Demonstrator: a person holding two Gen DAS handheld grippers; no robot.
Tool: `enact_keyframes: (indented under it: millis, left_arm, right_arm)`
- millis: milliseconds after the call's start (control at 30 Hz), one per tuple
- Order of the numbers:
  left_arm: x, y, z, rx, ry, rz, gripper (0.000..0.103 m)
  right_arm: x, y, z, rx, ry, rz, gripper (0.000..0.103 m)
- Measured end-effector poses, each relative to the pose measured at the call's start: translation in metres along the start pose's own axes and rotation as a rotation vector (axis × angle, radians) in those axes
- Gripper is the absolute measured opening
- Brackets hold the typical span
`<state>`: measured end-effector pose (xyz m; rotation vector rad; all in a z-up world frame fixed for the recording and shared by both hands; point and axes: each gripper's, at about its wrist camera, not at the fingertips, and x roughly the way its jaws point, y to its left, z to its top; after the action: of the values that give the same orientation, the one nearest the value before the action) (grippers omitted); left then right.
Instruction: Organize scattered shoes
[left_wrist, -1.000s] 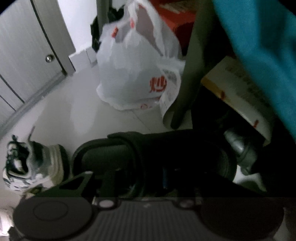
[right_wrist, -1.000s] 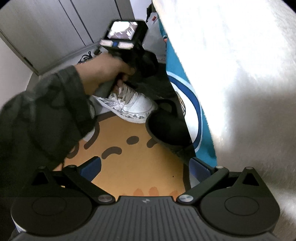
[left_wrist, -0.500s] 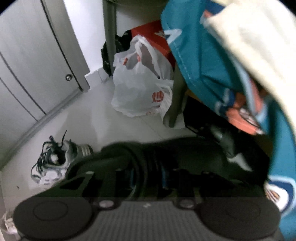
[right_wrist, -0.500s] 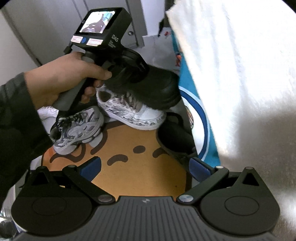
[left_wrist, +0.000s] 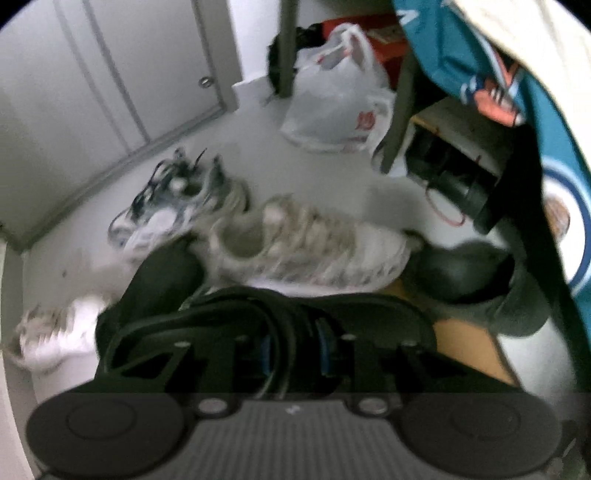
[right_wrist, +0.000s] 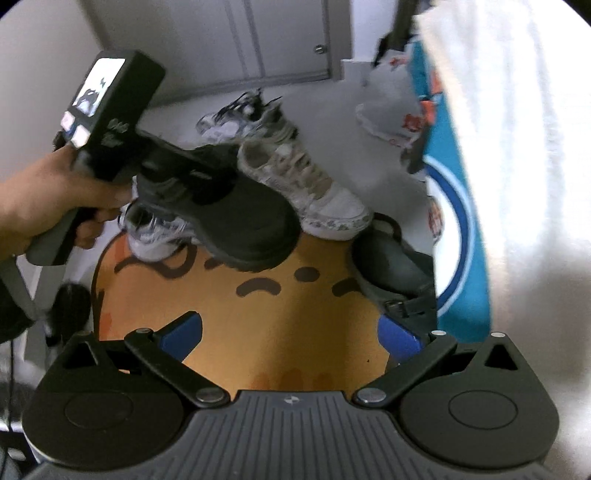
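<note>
Left hand-held gripper (left_wrist: 291, 347) grips the black shoe (right_wrist: 236, 218); lower it level onto the mat (right_wrist: 280, 328), beside the sneakers (right_wrist: 306, 184); right hand-held gripper (right_wrist: 291, 332) gapes empty.

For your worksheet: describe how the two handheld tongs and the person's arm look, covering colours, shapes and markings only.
The right tongs have a ribbed dark grey body, two round black discs, black linkage arms and blue pads. The left tongs look the same in the left wrist view; seen from outside they carry a small lit screen, pale buttons and a grey handle. The sleeve is dark.

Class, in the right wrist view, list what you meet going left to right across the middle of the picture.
Hand on the left tool's handle → black shoe it holds → white sneaker → dark slipper → teal fabric → white cloth.
</note>
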<state>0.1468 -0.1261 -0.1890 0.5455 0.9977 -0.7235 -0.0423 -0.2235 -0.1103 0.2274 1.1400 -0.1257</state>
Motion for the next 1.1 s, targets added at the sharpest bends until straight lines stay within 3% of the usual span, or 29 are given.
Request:
enact_keyframes:
  millis: [200, 400, 567, 733, 833, 1100]
  left_arm:
    - [-0.01, 0.026, -0.068, -0.081, -0.02, -0.017, 0.024]
    - [-0.02, 0.049, -0.132, -0.173, -0.04, -0.056, 0.023]
    - [-0.024, 0.061, -0.179, -0.253, -0.057, -0.096, 0.02]
    - [-0.015, 0.069, -0.206, -0.288, -0.051, -0.105, 0.019]
    - [-0.006, 0.073, -0.218, -0.311, -0.033, -0.101, 0.019]
    - [0.004, 0.075, -0.238, -0.313, -0.025, -0.057, 0.021]
  right_arm:
    - [0.019, 0.019, -0.017, -0.124, 0.024, 0.002, 0.103]
    - [0.036, 0.041, -0.021, -0.24, -0.03, 0.009, 0.103]
    - [0.058, 0.073, -0.021, -0.424, -0.068, 0.079, 0.103]
    - [0.099, 0.111, -0.03, -0.595, -0.004, 0.173, 0.103]
    - [0.124, 0.128, -0.032, -0.606, 0.024, 0.228, 0.103]
    - [0.159, 0.162, -0.045, -0.659, 0.089, 0.274, 0.103]
